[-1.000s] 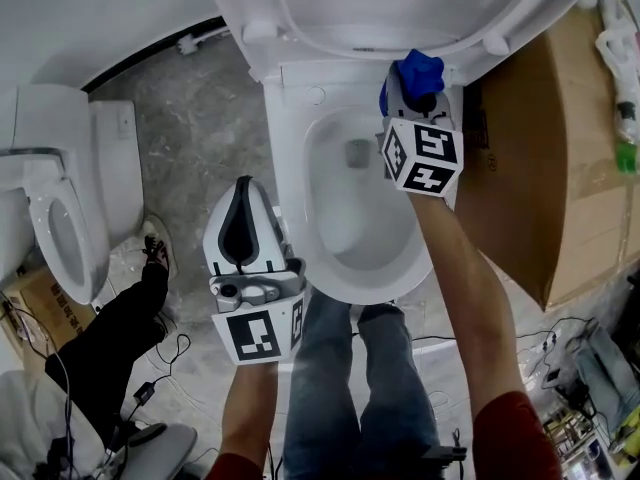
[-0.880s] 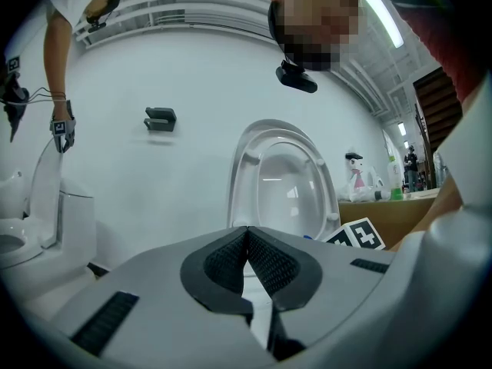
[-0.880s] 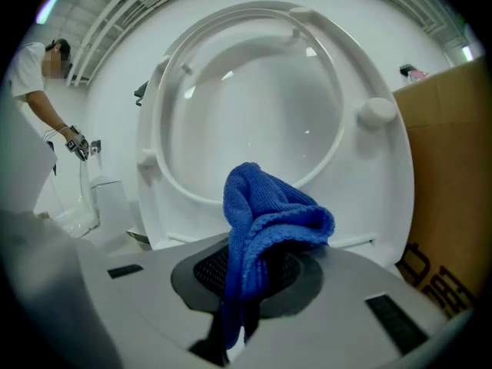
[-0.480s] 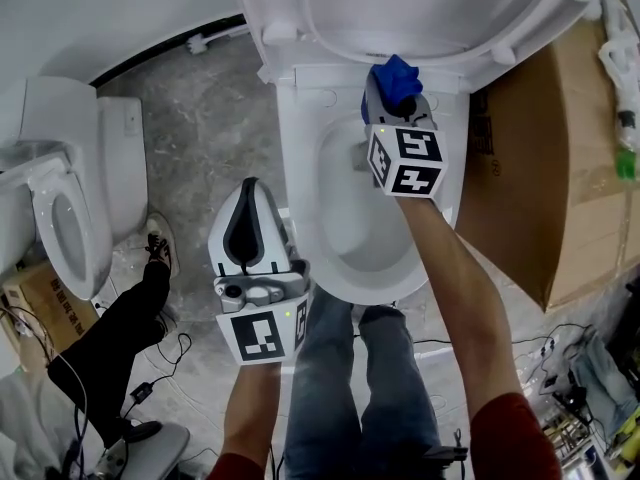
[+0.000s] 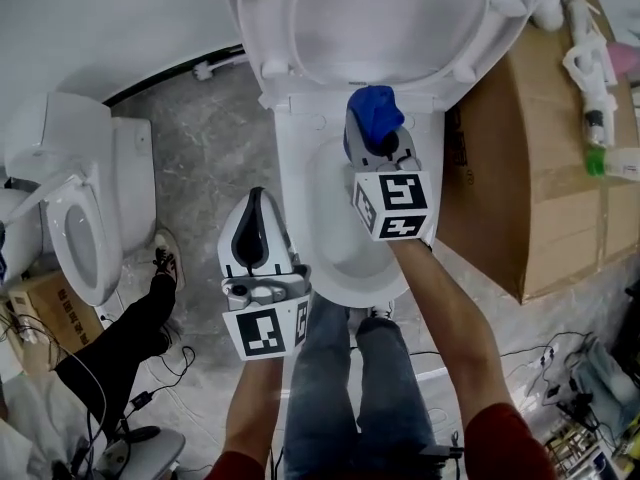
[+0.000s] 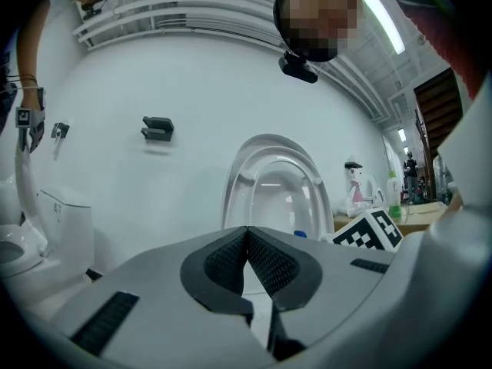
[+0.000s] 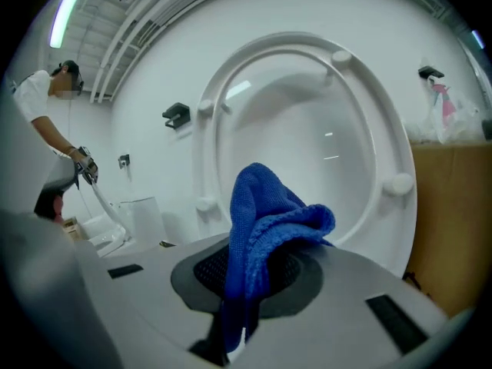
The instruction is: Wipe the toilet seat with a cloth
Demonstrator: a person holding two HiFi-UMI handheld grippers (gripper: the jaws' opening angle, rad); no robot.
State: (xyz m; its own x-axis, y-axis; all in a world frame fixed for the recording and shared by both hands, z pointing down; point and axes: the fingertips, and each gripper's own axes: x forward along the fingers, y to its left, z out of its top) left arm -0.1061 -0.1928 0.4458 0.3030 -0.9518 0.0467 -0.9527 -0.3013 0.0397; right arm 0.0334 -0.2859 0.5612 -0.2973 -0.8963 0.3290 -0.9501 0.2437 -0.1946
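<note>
The right gripper (image 5: 376, 140) pinches the blue cloth (image 5: 377, 110). The raised toilet seat (image 5: 265, 28) stands upright just beyond, at its 12 o'clock. The left gripper (image 5: 255, 230), pressed together and empty, hangs farther off at 8 o'clock.

You're likely in a test workshop, not a bathroom; a second toilet (image 5: 120, 178) at nine o'clock, a cardboard box (image 5: 510, 158) at three, loose cables (image 5: 143, 398) at seven.
</note>
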